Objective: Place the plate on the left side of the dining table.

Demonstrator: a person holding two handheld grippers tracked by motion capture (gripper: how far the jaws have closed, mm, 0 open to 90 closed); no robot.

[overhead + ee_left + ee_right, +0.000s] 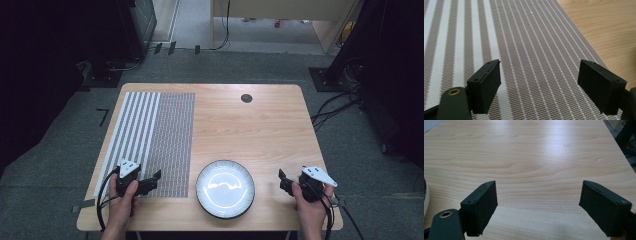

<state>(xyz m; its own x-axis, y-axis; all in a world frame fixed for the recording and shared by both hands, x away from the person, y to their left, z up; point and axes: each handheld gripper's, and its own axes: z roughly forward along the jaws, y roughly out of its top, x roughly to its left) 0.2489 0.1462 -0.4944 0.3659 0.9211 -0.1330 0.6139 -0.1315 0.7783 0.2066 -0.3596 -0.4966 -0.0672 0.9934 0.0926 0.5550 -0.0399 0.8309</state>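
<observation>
plate (225,189) sits at the near middle of the worktop (250,125), between both grippers. left gripper (150,182) hovers over the striped mat (155,135), jaws spread wide, empty. right gripper (283,181) hangs over bare wood, jaws likewise apart.

1. Light wooden table (260,125) stands on grey carpet floor (60,150).
2. Round dark grommet (246,98) near table's far edge.
3. Black cables (335,105) lie on floor at right.
4. Pale wooden furniture (280,10) stands beyond table; surroundings left and right are dark.
</observation>
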